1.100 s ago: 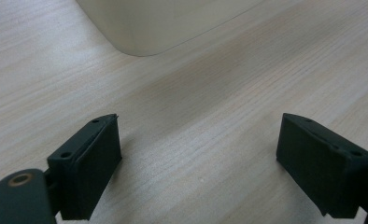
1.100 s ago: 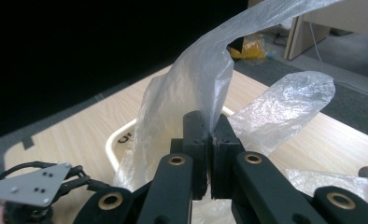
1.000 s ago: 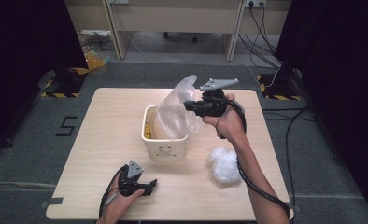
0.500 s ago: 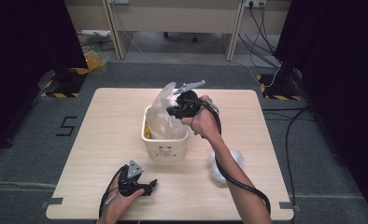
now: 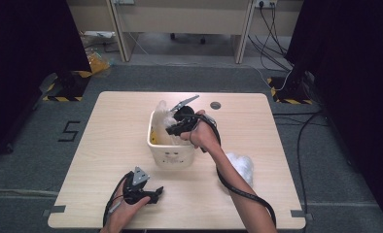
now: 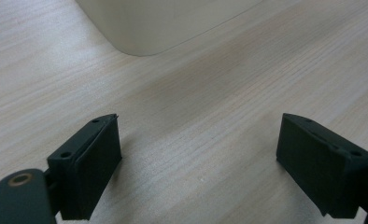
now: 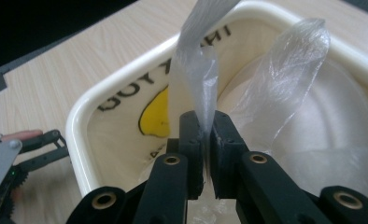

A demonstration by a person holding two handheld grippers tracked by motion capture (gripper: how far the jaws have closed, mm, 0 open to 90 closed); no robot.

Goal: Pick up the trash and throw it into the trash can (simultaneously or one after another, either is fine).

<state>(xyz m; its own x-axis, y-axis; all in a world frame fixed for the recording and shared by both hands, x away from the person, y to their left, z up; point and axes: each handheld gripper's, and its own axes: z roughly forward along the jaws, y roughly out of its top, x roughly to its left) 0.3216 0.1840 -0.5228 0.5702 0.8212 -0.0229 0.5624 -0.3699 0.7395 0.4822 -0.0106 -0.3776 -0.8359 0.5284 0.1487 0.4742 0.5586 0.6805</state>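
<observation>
With its jaws pinching a thin fold of the clear plastic bag (image 7: 198,88) over the cream bin (image 5: 172,154), the right gripper (image 5: 176,127) is risking the film slipping free, while the left gripper (image 5: 153,193) is resting wide open on the table (image 5: 107,126)

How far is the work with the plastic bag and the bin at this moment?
Done: the right gripper has clamped the clear plastic bag. In hand: the bag hangs partly inside the cream bin. Left: a second bag lies on the table; the left gripper rests open.
</observation>
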